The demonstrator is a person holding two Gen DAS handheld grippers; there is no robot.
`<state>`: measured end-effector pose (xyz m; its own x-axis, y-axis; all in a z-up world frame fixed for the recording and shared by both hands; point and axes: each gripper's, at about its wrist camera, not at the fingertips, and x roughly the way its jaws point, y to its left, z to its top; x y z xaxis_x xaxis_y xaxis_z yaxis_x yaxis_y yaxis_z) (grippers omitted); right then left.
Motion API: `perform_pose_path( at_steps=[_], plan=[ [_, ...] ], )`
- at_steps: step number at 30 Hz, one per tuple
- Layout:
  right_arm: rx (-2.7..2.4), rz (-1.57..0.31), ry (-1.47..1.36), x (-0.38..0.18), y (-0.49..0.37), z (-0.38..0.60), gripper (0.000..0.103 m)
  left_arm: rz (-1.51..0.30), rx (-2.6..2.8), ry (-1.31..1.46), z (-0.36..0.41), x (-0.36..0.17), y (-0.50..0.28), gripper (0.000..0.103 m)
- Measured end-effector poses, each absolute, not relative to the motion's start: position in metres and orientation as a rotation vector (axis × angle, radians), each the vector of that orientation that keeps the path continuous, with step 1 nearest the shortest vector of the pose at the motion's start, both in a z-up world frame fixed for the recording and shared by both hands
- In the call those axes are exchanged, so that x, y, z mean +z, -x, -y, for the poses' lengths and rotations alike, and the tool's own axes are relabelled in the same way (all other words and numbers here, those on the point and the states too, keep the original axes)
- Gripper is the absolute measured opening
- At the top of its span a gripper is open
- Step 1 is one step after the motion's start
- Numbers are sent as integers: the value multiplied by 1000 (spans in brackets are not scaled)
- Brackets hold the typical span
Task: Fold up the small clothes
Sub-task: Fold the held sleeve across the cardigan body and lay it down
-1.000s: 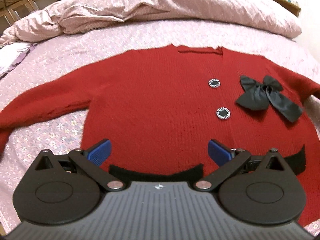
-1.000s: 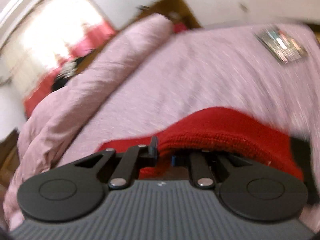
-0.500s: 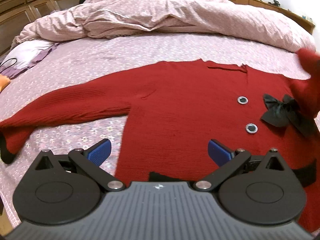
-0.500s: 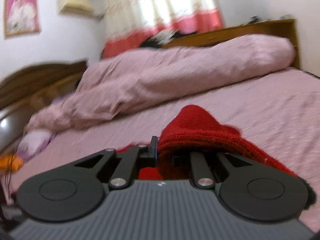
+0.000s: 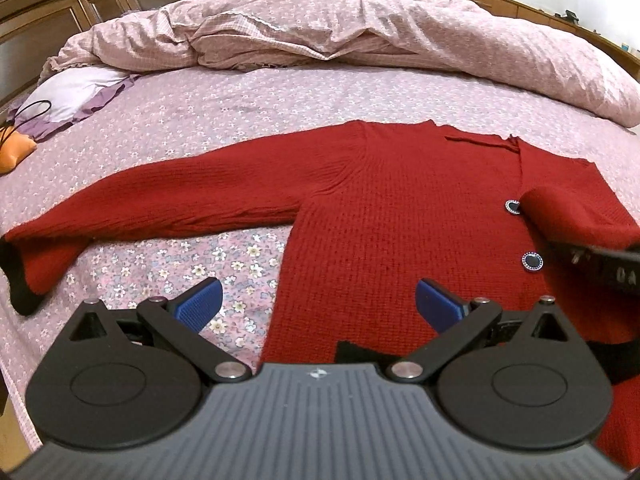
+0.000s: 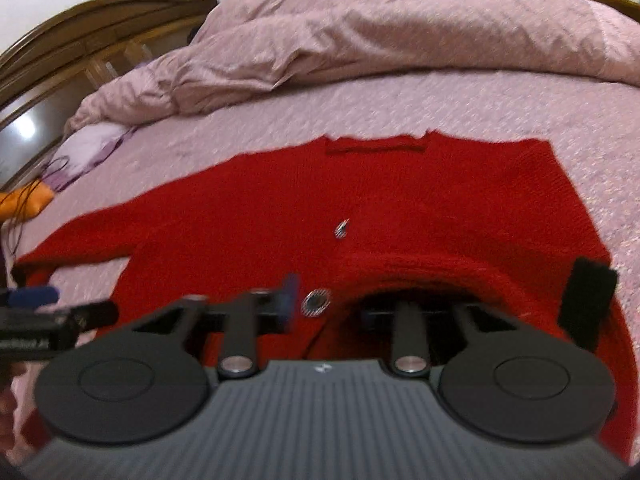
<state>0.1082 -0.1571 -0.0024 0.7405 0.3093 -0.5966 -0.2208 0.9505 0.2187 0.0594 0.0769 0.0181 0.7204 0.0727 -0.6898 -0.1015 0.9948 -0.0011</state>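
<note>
A red knit cardigan [image 5: 400, 216] with round buttons lies flat on the bed, its left sleeve [image 5: 160, 204] stretched out to the left with a black cuff [image 5: 16, 284]. My left gripper [image 5: 318, 304] is open and empty, low over the cardigan's left hem edge. My right gripper [image 6: 324, 304] has its jaws partly apart; the right sleeve [image 6: 440, 276] is draped over its right finger, folded in over the cardigan's front [image 6: 280, 208], black cuff [image 6: 584, 300] hanging at right. The folded sleeve also shows in the left wrist view [image 5: 576, 212].
A rumpled pink duvet [image 5: 360, 20] lies across the far side of the bed. A purple-white cloth [image 5: 76, 96] and an orange object [image 5: 14, 152] lie at far left. A wooden headboard [image 6: 80, 48] stands behind. The floral sheet [image 5: 240, 112] surrounds the cardigan.
My right gripper has swung the right sleeve in over the cardigan's front, covering the black bow, and its jaws have come apart. My left gripper has shifted left along the hem, still open.
</note>
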Motion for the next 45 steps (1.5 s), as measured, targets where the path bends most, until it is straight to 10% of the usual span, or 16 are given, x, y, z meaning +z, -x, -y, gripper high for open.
perform_pose_path(
  at_steps=[45],
  plan=[
    [-73, -722, -419, -3, -23, 314, 69, -664, -334, -520, 161, 2, -64, 103]
  ],
)
